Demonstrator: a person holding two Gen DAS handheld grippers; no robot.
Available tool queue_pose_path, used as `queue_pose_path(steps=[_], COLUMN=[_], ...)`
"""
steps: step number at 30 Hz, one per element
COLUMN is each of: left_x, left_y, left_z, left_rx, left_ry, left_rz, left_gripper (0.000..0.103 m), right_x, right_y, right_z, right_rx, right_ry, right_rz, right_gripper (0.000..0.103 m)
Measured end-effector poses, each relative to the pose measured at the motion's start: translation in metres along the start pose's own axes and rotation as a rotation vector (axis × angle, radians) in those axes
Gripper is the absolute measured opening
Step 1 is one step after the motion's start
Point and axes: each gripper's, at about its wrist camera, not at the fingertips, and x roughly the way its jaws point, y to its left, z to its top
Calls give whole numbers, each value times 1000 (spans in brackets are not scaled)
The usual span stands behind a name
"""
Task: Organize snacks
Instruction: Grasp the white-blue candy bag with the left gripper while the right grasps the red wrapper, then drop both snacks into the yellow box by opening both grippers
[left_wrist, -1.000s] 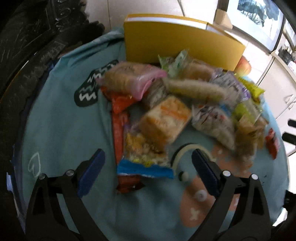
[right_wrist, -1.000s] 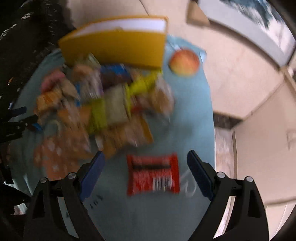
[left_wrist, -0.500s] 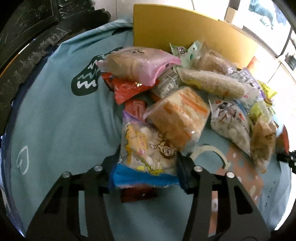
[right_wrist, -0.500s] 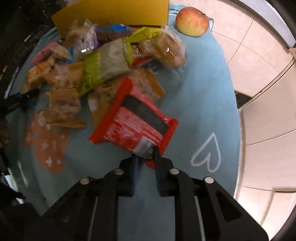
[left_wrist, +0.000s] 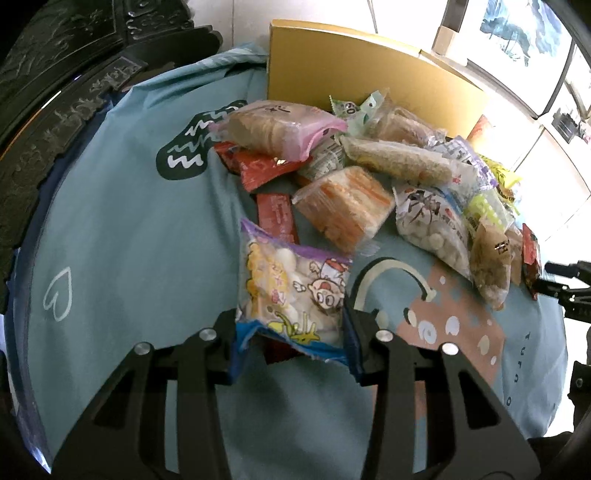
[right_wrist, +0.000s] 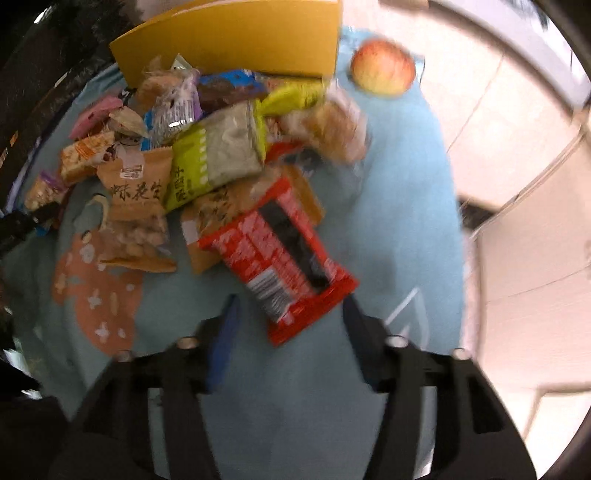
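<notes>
A heap of wrapped snacks lies on a teal tablecloth in front of a yellow box. My left gripper is shut on the near end of a purple-and-blue cartoon snack bag, both pads pressing its sides. In the right wrist view a red and black snack packet lies slanted on the cloth, its lower end between the fingers of my right gripper. Those jaws are opening and the pads stand off the packet. The picture there is blurred.
An apple sits on the cloth right of the yellow box. Dark carved furniture borders the table on the left. The round table's edge drops to a tiled floor on the right. The other gripper shows at the far right.
My left gripper went from wide open to shut on the cartoon bag and drew it slightly off the heap. My right gripper pinched the red packet, then opened; the packet now lies loose.
</notes>
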Motion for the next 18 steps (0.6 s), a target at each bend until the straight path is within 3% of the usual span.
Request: queue_pose_path(steps=[3,6,7,8,9,13,18], left_x=[2,4,3,3,3,2,10], left_y=[1,0,-1,-1,-2,-4,-4], left_z=[0,0,0,0,-1,-4,1], left_rx=[-1,5,7,11,17,39,50], left_ry=[7,15,16,16,14,10,-10], left_rz=[-3,-1,-2,-3,-5,-7,4], left_gripper=[42,42,42,42,42,42,43], right_x=[7,35,35,38,35,19,-6], right_y=[9,4,-4,-13,-18,-27,-22], right_z=[10,17,19,20,21,17,9], right_rx=[-105,-176,-133,-70,-41,33,44], right_ry=[8,71,59,86,88,77,61], right_rz=[-32,-66,-8,83,110,197,245], right_gripper=[67,67,66,50,45,45,45])
